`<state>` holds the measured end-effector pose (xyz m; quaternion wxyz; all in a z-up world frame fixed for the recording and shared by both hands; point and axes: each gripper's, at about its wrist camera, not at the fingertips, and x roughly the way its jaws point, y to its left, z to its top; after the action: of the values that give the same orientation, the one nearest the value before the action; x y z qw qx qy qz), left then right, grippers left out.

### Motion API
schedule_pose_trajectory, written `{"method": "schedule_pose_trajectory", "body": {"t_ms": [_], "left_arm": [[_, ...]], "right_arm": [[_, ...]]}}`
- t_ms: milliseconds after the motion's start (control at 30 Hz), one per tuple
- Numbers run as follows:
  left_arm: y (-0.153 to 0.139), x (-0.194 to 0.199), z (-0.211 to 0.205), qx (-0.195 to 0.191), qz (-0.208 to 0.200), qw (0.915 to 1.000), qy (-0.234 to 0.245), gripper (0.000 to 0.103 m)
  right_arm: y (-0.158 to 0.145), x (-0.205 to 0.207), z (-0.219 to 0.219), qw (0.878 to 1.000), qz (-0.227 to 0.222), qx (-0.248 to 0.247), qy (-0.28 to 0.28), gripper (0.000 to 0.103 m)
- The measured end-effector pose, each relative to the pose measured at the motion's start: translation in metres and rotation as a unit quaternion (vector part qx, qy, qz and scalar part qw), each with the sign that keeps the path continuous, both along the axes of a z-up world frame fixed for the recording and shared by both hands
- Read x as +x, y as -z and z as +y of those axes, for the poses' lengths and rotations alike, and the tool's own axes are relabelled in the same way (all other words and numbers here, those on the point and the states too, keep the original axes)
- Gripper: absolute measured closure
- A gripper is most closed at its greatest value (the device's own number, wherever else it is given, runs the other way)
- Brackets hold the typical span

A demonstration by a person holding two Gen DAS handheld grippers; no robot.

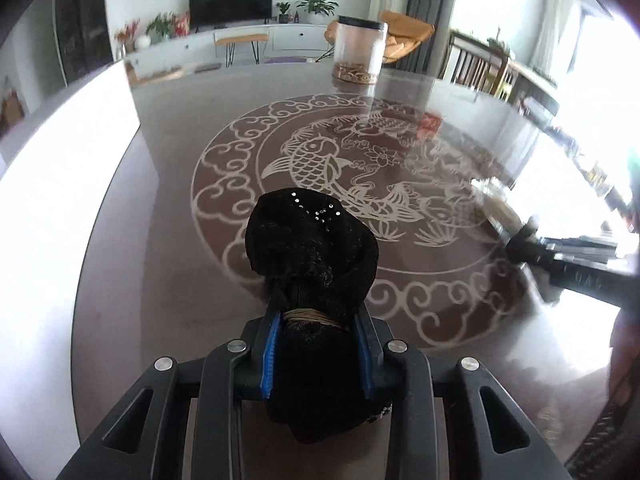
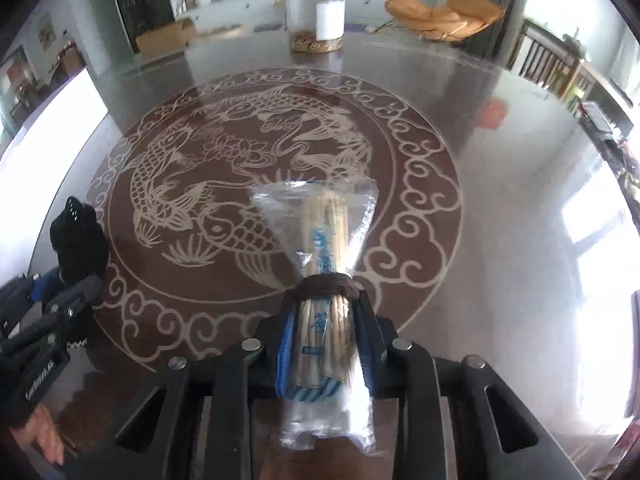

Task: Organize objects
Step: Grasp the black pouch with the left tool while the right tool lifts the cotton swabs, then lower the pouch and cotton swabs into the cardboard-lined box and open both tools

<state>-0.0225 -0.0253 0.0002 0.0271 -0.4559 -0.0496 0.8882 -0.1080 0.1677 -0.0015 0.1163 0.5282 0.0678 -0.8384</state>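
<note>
L gripper (image 1: 316, 344) clamped on black rolled fabric (image 1: 310, 240), lifted to sort | R gripper (image 2: 326, 332) clamped on bagged stick bundle (image 2: 326, 248) | I judged both bound for jar (image 2: 314, 16) at far edge of table (image 2: 500, 240).

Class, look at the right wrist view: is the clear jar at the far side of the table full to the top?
No: the clear jar holds only a thin layer at its bottom.

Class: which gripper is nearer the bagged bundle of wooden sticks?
Right. The right gripper is shut on the bagged bundle; the left gripper, off to its side, holds a black cloth bundle.
</note>
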Motion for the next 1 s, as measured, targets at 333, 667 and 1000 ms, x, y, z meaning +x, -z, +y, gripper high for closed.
{"method": "schedule_pose_trajectory", "body": {"t_ms": [333, 667, 1000], "left_arm": [[-0.103, 0.089, -0.076, 0.095, 0.1, 0.9901, -0.027, 0.072], [-0.12, 0.165, -0.25, -0.002, 0.067, 0.9758, -0.208, 0.072], [-0.088, 0.193, -0.283, -0.041, 0.012, 0.9634, -0.265, 0.011]], "right_arm": [[-0.087, 0.075, -0.025, 0.988, 0.038, -0.151, -0.017, 0.076], [-0.164, 0.125, -0.236, 0.943, 0.033, -0.246, -0.224, 0.075], [-0.11, 0.146, -0.345, 0.94, -0.069, -0.186, -0.277, 0.048]]}}
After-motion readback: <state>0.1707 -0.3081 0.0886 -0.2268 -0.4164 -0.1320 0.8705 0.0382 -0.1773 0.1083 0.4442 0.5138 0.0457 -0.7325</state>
